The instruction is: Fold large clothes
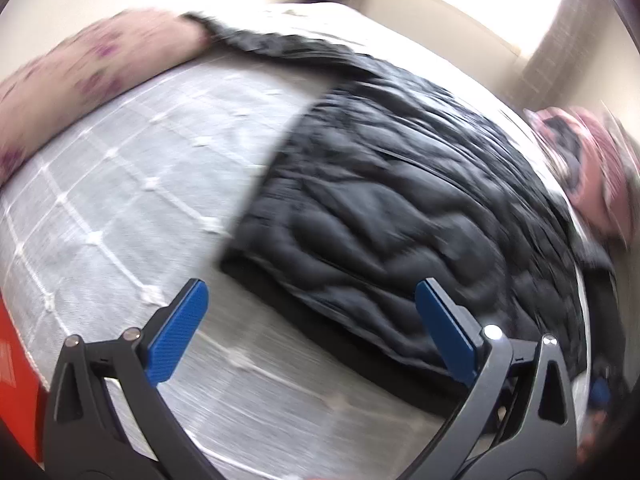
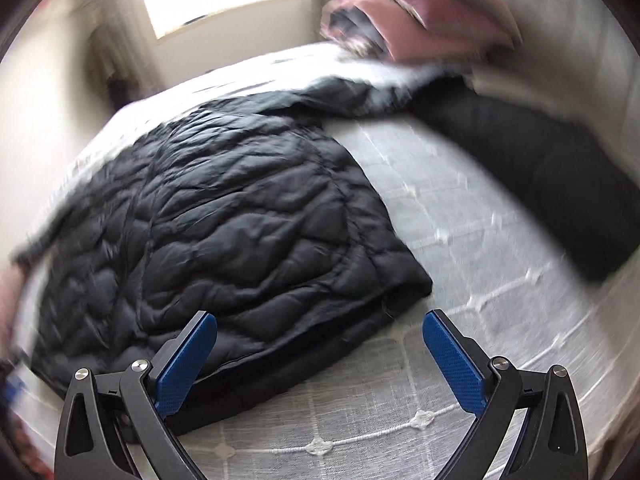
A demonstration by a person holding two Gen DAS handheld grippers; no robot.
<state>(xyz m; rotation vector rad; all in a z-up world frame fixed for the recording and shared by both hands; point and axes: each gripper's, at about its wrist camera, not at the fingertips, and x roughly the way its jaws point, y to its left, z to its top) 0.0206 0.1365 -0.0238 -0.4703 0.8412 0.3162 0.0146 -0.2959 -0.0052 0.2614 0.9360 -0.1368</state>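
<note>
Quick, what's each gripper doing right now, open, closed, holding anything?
Left gripper: open, holding nothing, above the black puffer jacket.
Right gripper: open, holding nothing, at the jacket's near edge.

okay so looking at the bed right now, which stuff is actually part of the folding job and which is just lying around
Part of the job:
- black puffer jacket, spread on the bed
- left gripper, open, holding nothing
- right gripper, open, holding nothing

Just lying about:
- floral pillow
- pink bundle
- second dark garment, off to the side
- grey checked bedcover underneath
</note>
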